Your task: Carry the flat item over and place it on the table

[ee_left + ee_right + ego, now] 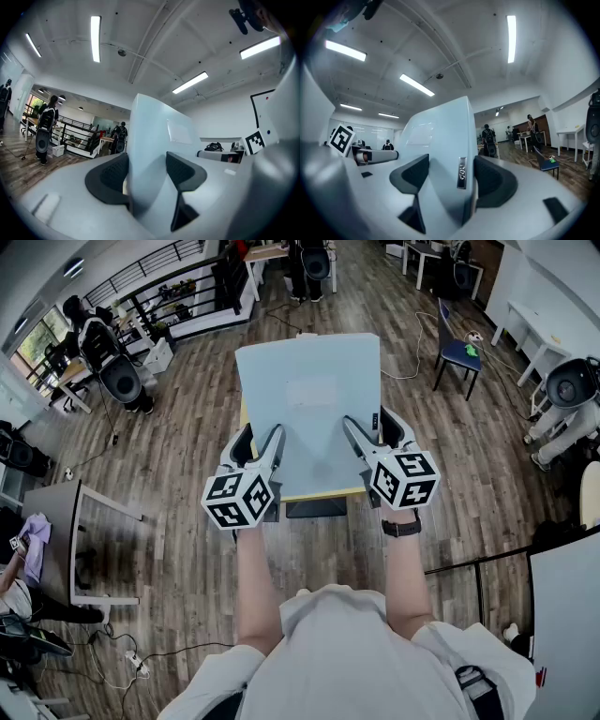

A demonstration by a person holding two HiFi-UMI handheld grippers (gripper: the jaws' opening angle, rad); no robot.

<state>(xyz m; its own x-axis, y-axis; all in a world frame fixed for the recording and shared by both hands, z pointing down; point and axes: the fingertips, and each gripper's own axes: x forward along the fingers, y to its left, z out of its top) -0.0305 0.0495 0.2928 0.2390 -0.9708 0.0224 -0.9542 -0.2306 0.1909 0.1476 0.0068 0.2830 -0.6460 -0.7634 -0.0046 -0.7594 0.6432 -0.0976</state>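
Observation:
The flat item [309, 409] is a pale blue-grey slab with a faint rectangular label on top, held out level in front of me. My left gripper [258, 451] clamps its near left edge and my right gripper [375, 437] its near right edge. In the left gripper view the slab [150, 131] fills the gap between the dark pads [112, 176] of the left gripper [147, 168]. In the right gripper view the slab [440, 136], with a small metal tag on its edge, sits between the jaws of the right gripper [452, 176]. A yellow table [319, 493] shows just under the slab's near edge; whether the slab touches it is unclear.
Wooden floor lies all around. A blue chair [457, 348] stands at the back right and a white robot figure [567, 399] at the far right. A grey desk [66, 540] is at the left, a white tabletop [567, 606] at the lower right, a black railing [169, 287] behind.

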